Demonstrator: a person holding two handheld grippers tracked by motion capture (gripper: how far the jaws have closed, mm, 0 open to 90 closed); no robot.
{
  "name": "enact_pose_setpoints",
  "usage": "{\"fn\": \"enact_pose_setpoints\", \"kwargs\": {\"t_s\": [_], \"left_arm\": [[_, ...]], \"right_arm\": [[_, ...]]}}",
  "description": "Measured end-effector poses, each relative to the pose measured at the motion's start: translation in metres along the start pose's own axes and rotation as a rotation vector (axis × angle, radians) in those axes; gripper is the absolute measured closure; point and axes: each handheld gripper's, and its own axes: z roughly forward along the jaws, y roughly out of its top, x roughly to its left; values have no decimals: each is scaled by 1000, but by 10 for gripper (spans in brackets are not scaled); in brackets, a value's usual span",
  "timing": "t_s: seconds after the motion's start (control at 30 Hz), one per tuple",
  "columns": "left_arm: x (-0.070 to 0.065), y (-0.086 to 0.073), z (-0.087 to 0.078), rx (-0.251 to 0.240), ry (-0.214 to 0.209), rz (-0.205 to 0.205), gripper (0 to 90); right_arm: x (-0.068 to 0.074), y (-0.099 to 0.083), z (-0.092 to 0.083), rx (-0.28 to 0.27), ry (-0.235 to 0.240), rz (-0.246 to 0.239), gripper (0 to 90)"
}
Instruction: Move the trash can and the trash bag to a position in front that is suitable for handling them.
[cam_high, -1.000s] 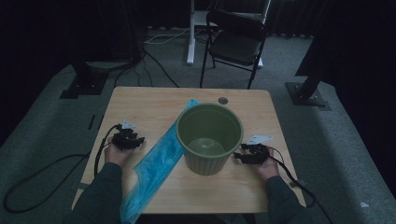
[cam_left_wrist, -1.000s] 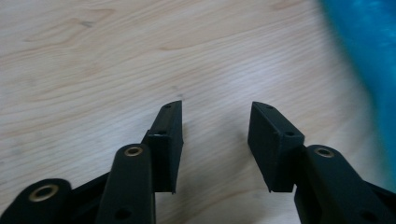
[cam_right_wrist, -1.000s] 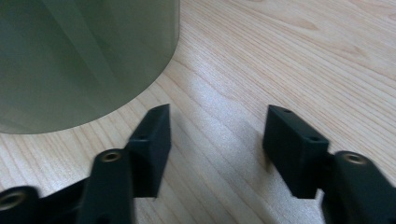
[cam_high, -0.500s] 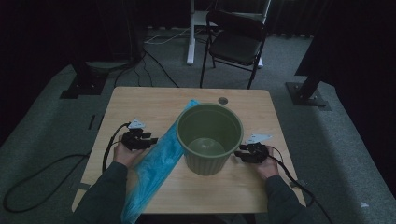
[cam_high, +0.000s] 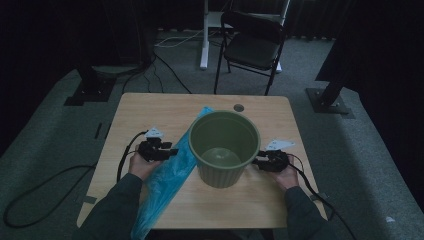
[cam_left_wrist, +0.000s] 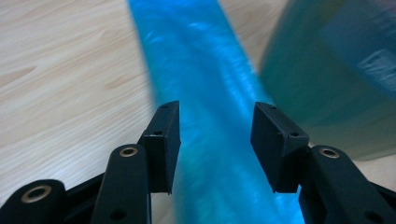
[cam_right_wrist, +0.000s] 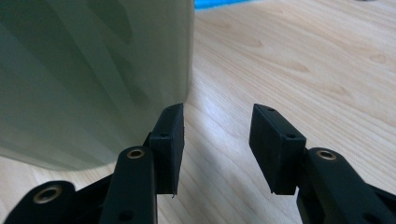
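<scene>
1. Nearest us, two forearms in dark sleeves come in over the near edge of the wooden table (cam_high: 150, 107), each hand holding a gripper.
2. Our left gripper (cam_high: 167, 151) sits at the left edge of the blue plastic bag (cam_high: 167, 177). In the left gripper view its jaws stand apart over the blue film (cam_left_wrist: 215, 116), gripping nothing.
3. Our right gripper (cam_high: 260, 161) rests just beside the right wall of the green pot (cam_high: 223, 150). In the right gripper view its jaws are also apart, empty, with the pot's ribbed wall (cam_right_wrist: 93, 70) close against the left jaw; we cannot tell whether they touch.
4. The pot stands upright near the table's middle, and the bag runs diagonally past its left side, from the near table edge toward the far side.
5. Beyond the pot we see a small round hole (cam_high: 238, 107) in the tabletop.
6. Farthest off, a dark folding chair (cam_high: 252, 47) stands on the grey carpet.
</scene>
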Motion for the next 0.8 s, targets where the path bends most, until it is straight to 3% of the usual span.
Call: {"fn": "enact_pose_setpoints", "kwargs": {"t_s": [0.2, 0.43, 0.8], "left_arm": [[-19, 11, 8, 5, -38, 50, 524], [-34, 19, 19, 5, -78, 75, 529], [-40, 20, 18, 11, -103, 110, 589]], "right_arm": [[4, 7, -1, -20, 15, -14, 551], [7, 12, 2, -30, 31, -23, 568], [8, 12, 0, -19, 71, -25, 647]]}}
